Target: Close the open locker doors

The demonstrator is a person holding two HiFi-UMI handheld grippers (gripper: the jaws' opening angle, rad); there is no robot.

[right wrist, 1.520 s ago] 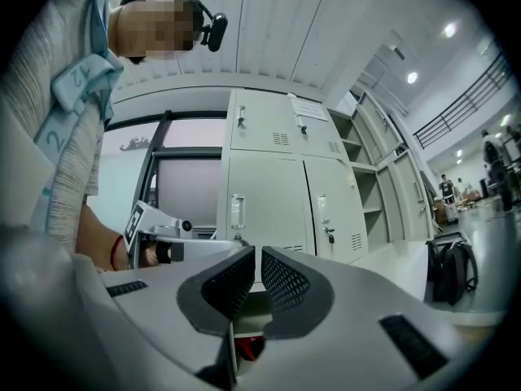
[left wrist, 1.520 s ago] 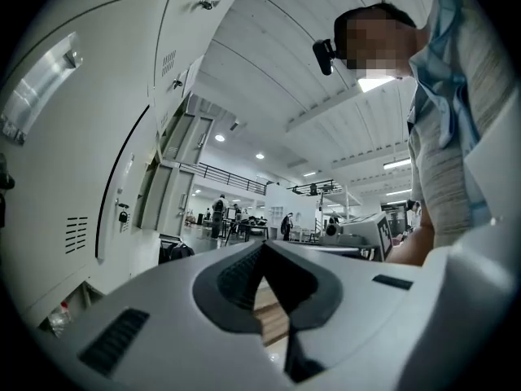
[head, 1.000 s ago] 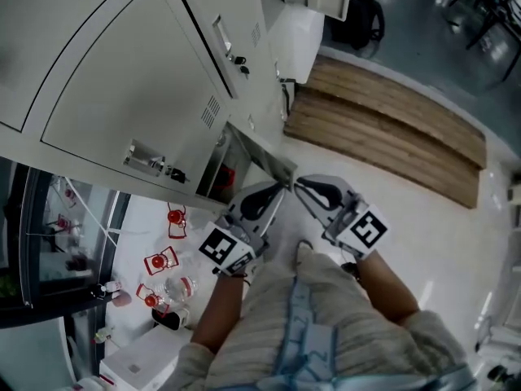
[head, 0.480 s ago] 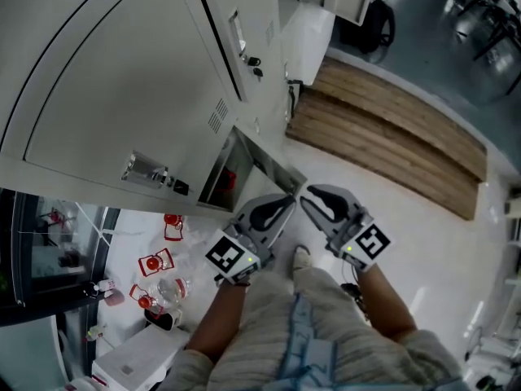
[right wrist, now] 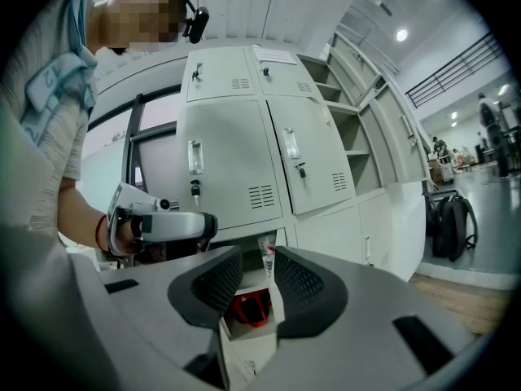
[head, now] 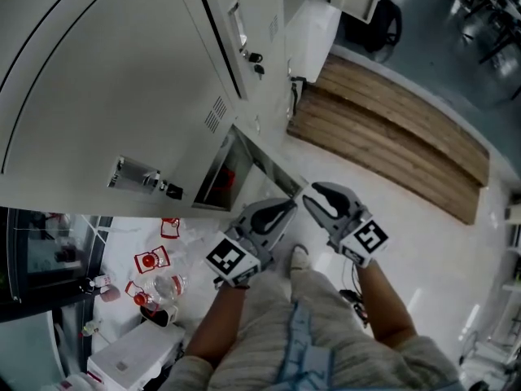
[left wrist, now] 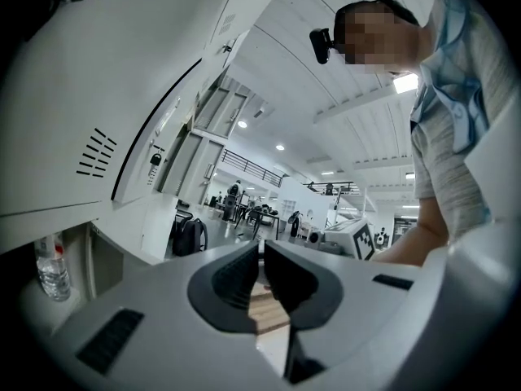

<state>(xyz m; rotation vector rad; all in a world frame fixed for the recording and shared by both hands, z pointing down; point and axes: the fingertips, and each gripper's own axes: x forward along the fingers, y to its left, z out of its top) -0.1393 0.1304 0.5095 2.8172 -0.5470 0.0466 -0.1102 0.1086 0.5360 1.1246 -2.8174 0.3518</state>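
The grey lockers [head: 122, 80] fill the upper left of the head view. A low locker door [head: 267, 163] stands swung out, and its compartment [head: 220, 177] shows something red inside. My left gripper [head: 287, 205] and right gripper [head: 310, 192] are side by side, with their tips just off that door's outer edge. The left gripper [left wrist: 262, 248] has its jaws together, with nothing in them. The right gripper [right wrist: 259, 256] has a narrow gap, through which I see a clear bottle [right wrist: 266, 259] and the red thing [right wrist: 248, 308]. Further right, upper locker doors [right wrist: 399, 129] stand open over bare shelves [right wrist: 352, 141].
A slatted wooden platform [head: 391, 129] lies on the floor to the right of the lockers. Red-and-clear small items [head: 159, 261] and a white box [head: 134, 357] sit on the floor at the lower left. A black backpack [head: 381, 23] leans by the far lockers.
Both grippers have stayed together by the low door's edge, drifting slightly right and down. The view has tilted, so the lockers sit lower and larger in frame.
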